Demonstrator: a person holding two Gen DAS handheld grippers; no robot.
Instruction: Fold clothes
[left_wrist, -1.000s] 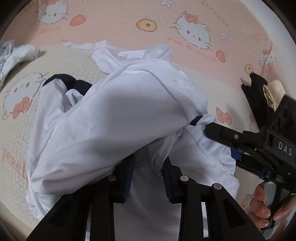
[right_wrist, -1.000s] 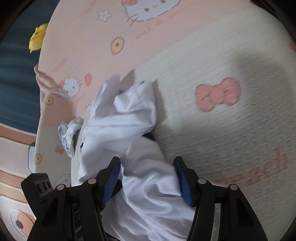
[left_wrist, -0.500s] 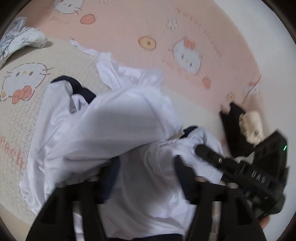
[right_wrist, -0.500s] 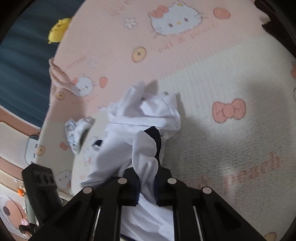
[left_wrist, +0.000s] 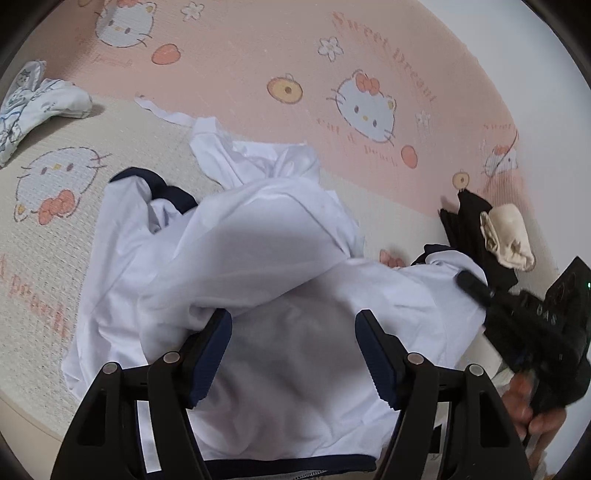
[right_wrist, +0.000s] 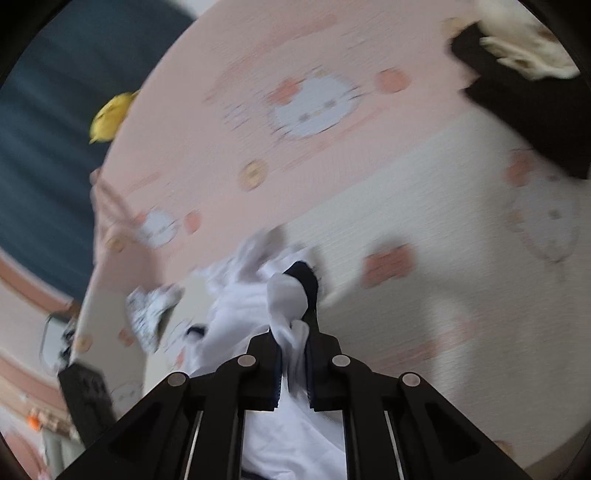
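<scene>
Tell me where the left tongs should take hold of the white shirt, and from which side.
Grip the navy-trimmed hem of the white shirt, coming straight down from above, probably best. That edge lies flat nearest the left tongs, which are open with loose cloth between them. The right tongs are shut on a navy-trimmed bunch at the shirt's other side, so a hem grip would spread it.

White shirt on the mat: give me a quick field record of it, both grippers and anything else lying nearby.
garment: white shirt with navy trim, crumpled on the mat
left gripper: open, jaws have just opened, shirt lies between the pads unpinched
right gripper: shut on a navy-edged fold of the shirt, jaws have just closed
right-wrist view: blurred
nearby: patterned white cloth at far left; black garment with cream cloth on it at right
fold state: not yet folded
</scene>
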